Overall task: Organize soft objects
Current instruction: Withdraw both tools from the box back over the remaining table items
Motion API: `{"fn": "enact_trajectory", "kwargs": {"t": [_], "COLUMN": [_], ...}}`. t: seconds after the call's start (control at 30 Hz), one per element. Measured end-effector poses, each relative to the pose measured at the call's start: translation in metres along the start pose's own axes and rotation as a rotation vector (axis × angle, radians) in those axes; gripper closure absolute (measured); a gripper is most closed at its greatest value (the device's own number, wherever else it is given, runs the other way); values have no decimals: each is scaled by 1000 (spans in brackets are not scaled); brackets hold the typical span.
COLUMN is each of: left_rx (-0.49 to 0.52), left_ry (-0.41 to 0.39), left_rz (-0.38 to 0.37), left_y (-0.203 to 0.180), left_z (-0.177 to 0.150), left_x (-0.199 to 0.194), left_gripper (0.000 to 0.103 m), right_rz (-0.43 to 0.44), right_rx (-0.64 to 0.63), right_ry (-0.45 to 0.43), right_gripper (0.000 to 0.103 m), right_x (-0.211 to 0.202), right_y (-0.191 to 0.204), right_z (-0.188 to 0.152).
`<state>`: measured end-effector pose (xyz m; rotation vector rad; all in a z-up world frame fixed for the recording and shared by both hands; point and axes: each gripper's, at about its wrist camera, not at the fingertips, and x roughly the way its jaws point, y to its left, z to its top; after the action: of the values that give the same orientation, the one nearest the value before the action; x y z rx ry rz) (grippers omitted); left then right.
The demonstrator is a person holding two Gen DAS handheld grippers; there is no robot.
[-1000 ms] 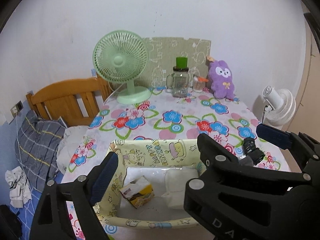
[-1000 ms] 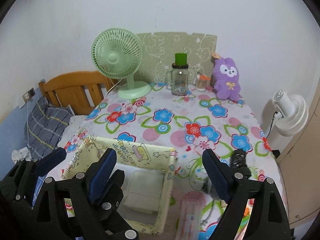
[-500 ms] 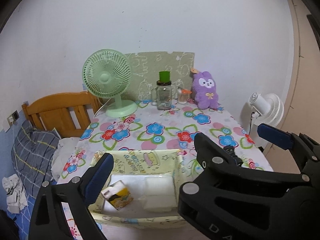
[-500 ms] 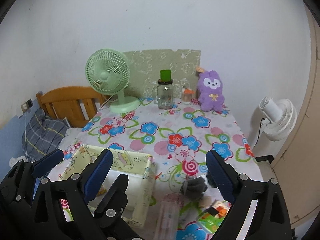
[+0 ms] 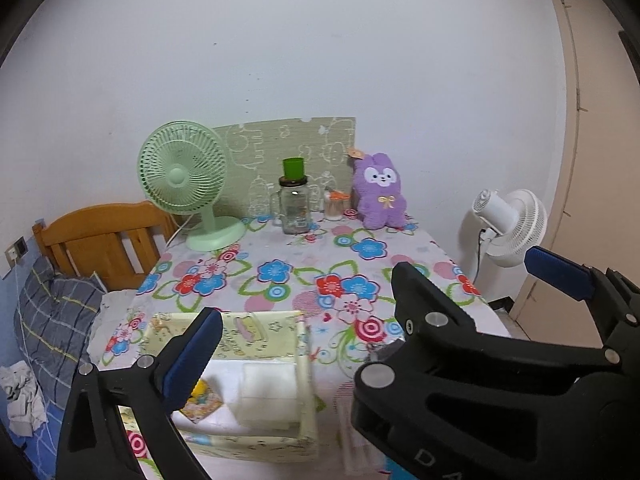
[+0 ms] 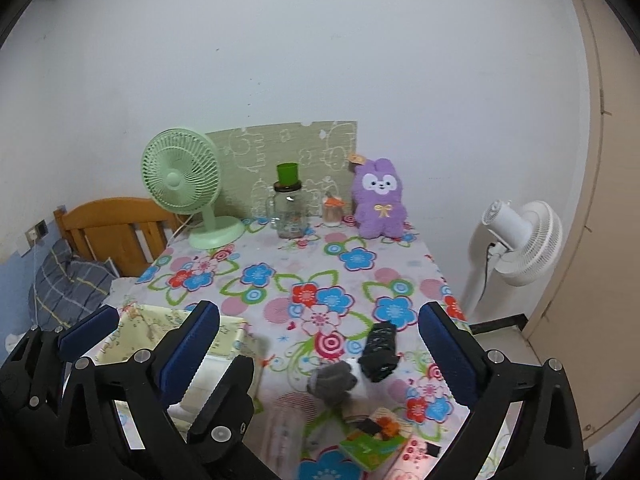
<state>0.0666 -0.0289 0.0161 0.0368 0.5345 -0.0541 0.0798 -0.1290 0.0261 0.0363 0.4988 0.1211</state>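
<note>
Both grippers farther back from one yellow bin (image 5: 304,364), two fans beyond; fingers opening, empty.

Right tool (image 6: 320,354) opening, nothing between its pads; grey sock (image 6: 333,382) and black sock (image 6: 379,354) lie below

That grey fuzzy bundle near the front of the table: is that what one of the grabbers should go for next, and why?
Probably yes: bring the right gripper down over the grey bundle. It lies loose on the flowered tablecloth, touching a black bundle, outside the yellow fabric bin, which already holds a white folded item. The right gripper's jaws are opening with nothing between them.
</note>
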Motion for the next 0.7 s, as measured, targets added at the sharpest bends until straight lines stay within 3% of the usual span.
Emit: {"fn": "enact_trajectory", "kwargs": {"t": [0.7], "left_rx": [23], "left_ry": [32], "left_rz": [-82], "left_y": [-56], "left_z": [-23], "left_x": [15], "left_gripper": [0], "right_rz": [-74], "right_rx": [10], "right_ry": [-9], "right_gripper": [2], "right_x": [-6], "right_y": [-54], "right_z": [-31]}}
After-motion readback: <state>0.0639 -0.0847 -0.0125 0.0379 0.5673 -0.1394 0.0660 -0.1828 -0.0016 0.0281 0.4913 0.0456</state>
